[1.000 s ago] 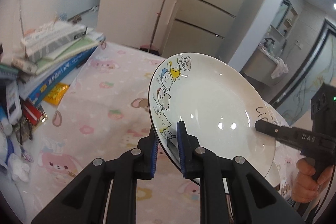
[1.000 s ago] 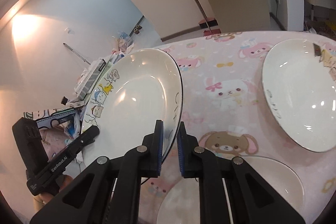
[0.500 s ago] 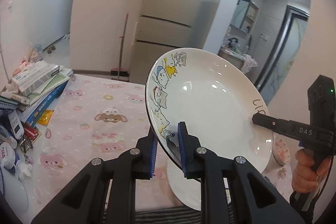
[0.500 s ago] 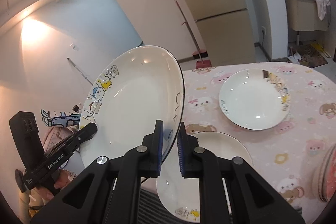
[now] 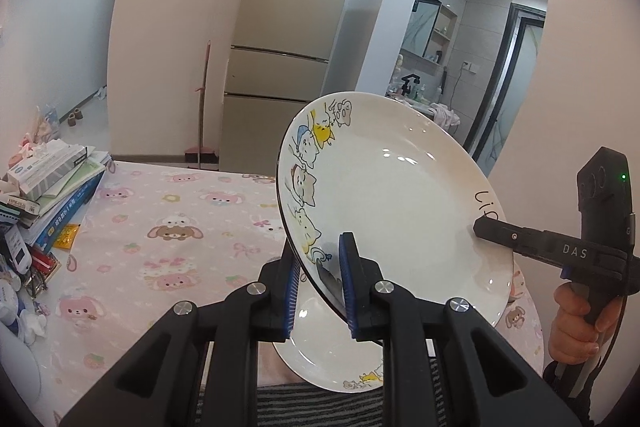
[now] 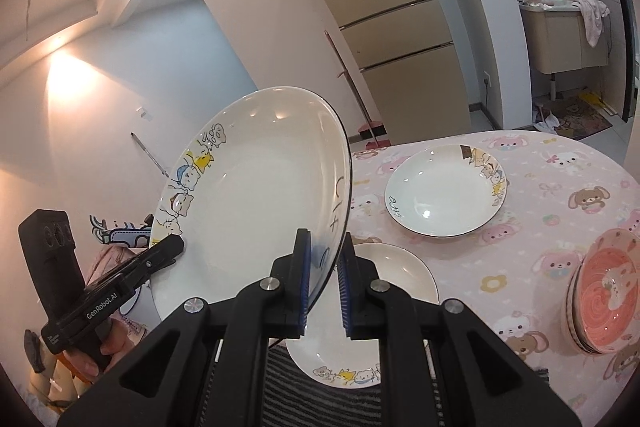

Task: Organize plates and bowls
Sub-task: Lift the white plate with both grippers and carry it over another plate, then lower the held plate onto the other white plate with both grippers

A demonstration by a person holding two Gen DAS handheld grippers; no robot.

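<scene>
A white plate with cartoon cats [image 5: 392, 203] hangs tilted in the air above the table, held from both sides. My left gripper [image 5: 320, 259] is shut on its cat-painted rim. My right gripper [image 6: 324, 255] is shut on the opposite rim, by the black lettering. Each gripper shows in the other's view, the right gripper [image 5: 486, 229] and the left gripper [image 6: 174, 247], each in a person's hand. Under the lifted plate a second cat plate [image 6: 384, 343] lies at the table's near edge. A third plate [image 6: 444, 195] lies further back, and stacked pink bowls [image 6: 604, 291] stand at the right.
The table wears a pink cartoon cloth [image 5: 168, 227]. Stacked books and boxes [image 5: 56, 183] and small clutter crowd its left edge. A fridge [image 5: 288, 67] and a broom [image 5: 202, 107] stand behind the table. A striped sleeve or garment [image 6: 320, 399] is just below my grippers.
Both grippers have carried the plate up and back toward the table's near edge. The tabletop has dropped lower in both views, and the plates under and behind the held one have come into sight.
</scene>
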